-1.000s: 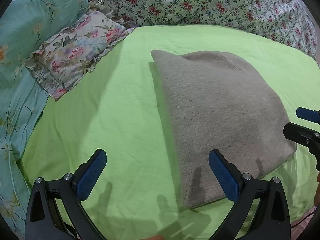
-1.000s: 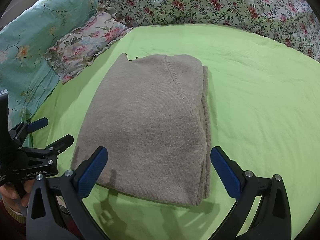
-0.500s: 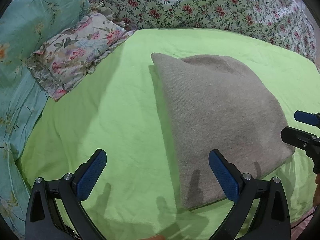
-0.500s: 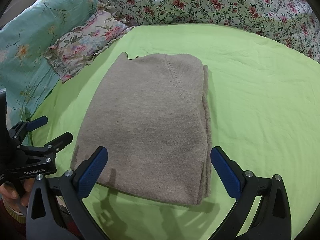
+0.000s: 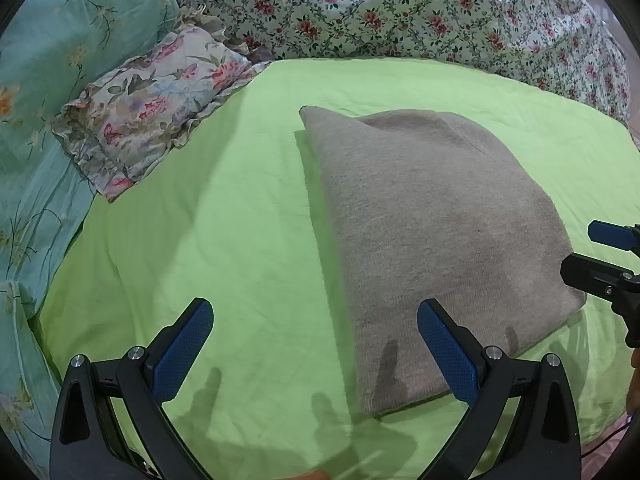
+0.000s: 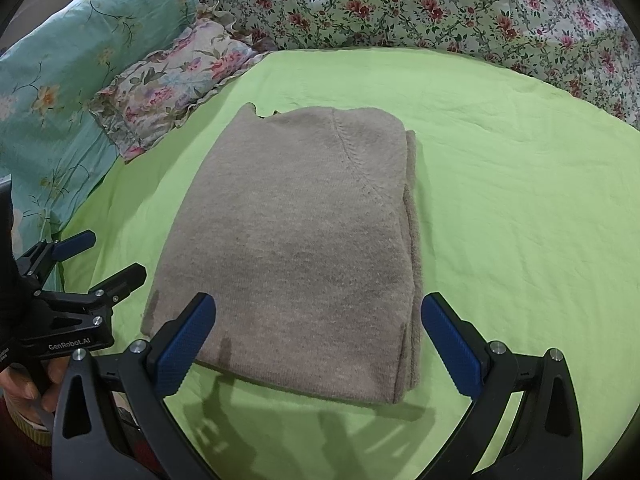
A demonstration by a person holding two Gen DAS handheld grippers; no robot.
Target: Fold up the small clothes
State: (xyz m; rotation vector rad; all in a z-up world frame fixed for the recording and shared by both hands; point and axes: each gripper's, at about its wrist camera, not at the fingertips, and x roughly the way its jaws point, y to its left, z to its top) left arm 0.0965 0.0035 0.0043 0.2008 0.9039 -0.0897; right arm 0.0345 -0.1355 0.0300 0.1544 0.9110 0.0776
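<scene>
Reading "GenRobot.AI", left tool (image 6: pixel 84 258) flanks folded sweater (image 6: pixel 304 248).

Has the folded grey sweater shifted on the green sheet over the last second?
No. In the right wrist view the sweater keeps its place against the ruffled floral pillow and the green sheet.

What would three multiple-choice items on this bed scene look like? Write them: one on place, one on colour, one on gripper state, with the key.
1. The ruffled floral pillow lies where from the sweater?
A. far left
B. near right
C. on top

2. The sheet is
A. white
B. lime green
C. navy

3. The left gripper and right gripper are
A. both shut on cloth
B. one shut
C. both open, empty

Key: A, it sits beyond the sweater's left corner; B, bright green surrounds the sweater; C, the blue pads stand apart holding nothing.
</scene>
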